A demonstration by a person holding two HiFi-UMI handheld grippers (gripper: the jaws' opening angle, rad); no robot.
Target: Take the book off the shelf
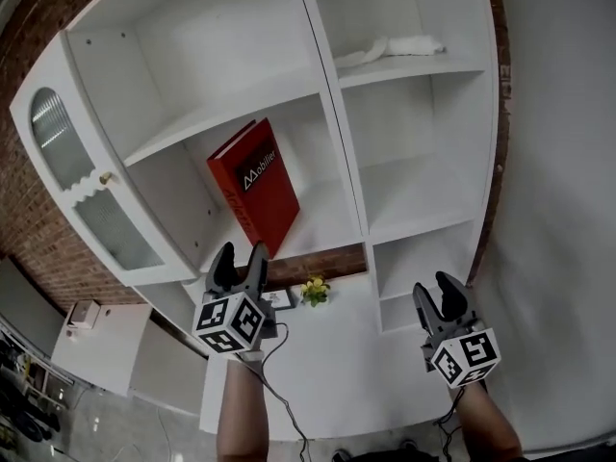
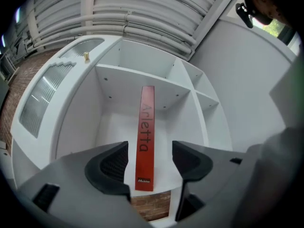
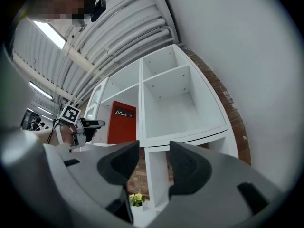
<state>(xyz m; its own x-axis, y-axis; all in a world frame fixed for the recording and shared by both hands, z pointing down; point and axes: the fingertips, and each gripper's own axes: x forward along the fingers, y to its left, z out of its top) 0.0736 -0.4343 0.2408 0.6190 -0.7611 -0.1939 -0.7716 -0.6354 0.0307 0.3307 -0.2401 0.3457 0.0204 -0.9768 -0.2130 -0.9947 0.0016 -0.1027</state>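
A red book (image 1: 255, 186) stands upright, leaning slightly, in the middle compartment of a white shelf unit (image 1: 332, 89). My left gripper (image 1: 241, 256) is just below and in front of the book, open, with nothing between its fingers. In the left gripper view the book's red spine (image 2: 145, 137) lines up with the gap of the left gripper (image 2: 149, 163), still some way beyond the pads. My right gripper (image 1: 438, 292) hangs open and empty at the lower right, before the right-hand compartments. The right gripper (image 3: 153, 163) view shows the book's cover (image 3: 122, 122) and the left gripper (image 3: 78, 125) beside it.
A white cloth (image 1: 399, 48) lies on the upper right shelf. A small yellow flower pot (image 1: 314, 290) and a picture frame (image 1: 279, 299) stand on the counter below the book. A glass-panelled cabinet door (image 1: 77, 176) stands at the left. Brick wall shows behind the unit.
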